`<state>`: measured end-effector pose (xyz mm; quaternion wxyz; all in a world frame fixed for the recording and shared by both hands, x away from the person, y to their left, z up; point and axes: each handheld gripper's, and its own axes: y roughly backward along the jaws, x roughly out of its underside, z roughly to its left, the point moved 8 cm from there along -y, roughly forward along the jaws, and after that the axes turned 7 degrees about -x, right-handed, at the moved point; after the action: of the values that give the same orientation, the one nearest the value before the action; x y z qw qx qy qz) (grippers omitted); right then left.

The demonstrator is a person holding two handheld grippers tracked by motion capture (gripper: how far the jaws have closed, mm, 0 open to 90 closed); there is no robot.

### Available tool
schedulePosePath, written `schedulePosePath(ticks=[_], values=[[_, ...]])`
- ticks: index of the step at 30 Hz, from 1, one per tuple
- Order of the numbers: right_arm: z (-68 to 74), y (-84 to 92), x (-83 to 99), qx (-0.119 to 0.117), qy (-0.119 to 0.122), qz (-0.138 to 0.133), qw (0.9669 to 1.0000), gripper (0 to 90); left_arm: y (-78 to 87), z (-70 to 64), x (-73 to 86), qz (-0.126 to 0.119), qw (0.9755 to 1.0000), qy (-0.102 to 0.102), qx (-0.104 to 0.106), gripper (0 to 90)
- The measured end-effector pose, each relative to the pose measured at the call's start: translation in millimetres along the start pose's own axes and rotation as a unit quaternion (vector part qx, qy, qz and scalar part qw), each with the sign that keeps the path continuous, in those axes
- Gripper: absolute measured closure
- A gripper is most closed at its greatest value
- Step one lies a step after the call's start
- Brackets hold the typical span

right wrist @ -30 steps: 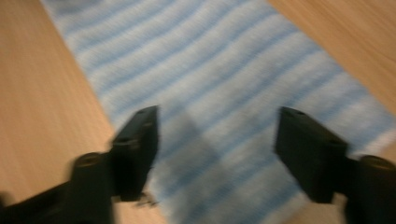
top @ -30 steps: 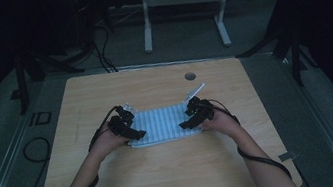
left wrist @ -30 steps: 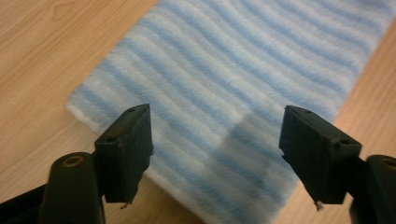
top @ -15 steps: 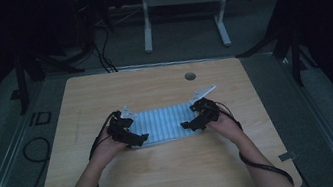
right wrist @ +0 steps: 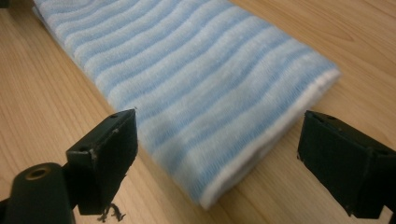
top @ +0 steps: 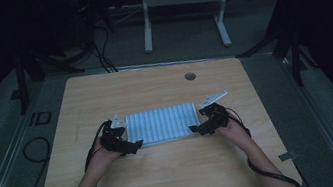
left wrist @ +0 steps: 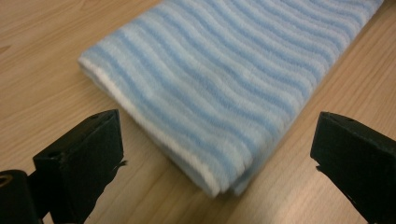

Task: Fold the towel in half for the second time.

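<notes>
While 1 folded blue-striped towel (top: pixel 162 124) lies mid-table, bare wood surrounds every edge of it. 2 grippers flank its near corners: left gripper (top: pixel 132 147) and right gripper (top: pixel 196 130), jaws just opened wide (holding nothing). 1 grommet hole (top: pixel 190 76) sits well beyond on the table (top: pixel 167 174).

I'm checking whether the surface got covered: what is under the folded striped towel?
The striped towel lies flat on the wooden table, bare wood showing all around it. Its folded layers hide whatever might lie between or beneath them.
</notes>
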<state>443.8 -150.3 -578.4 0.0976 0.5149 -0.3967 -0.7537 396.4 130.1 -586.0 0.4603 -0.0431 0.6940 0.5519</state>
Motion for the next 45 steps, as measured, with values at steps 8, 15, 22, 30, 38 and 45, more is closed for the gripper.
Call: schedulePosePath(ticks=[8, 15, 22, 30, 38, 45], values=[[-4.7, 16.9, 18.9, 0.005, -0.016, -0.014, 0.9998, 11.6, 10.9, 2.3, 19.3, -0.005, 0.9999, 0.012, -0.005, 2.3], [-9.5, 32.5, 37.8, 0.019, -0.033, -0.030, 0.9988, 11.7, 22.4, 6.8, 34.3, -0.015, 0.9995, 0.021, -0.020, 2.3], [-13.5, 44.9, 60.0, 0.030, -0.053, -0.044, 0.9972, 11.6, 31.8, 14.0, 47.0, -0.024, 0.9985, 0.039, -0.030, 2.3], [-15.8, 60.4, 81.5, 0.050, -0.070, -0.059, 0.9945, 11.7, 32.9, 16.9, 61.8, -0.030, 0.9972, 0.054, -0.042, 2.3], [-18.6, 80.6, 94.3, 0.103, -0.089, -0.088, 0.9868, 11.7, 36.1, 18.0, 73.1, -0.033, 0.9957, 0.066, -0.057, 2.3], [-19.7, 104.4, 108.5, 0.158, -0.113, -0.129, 0.9725, 11.7, 42.3, 20.8, 77.9, -0.042, 0.9940, 0.079, -0.062, 2.3]])
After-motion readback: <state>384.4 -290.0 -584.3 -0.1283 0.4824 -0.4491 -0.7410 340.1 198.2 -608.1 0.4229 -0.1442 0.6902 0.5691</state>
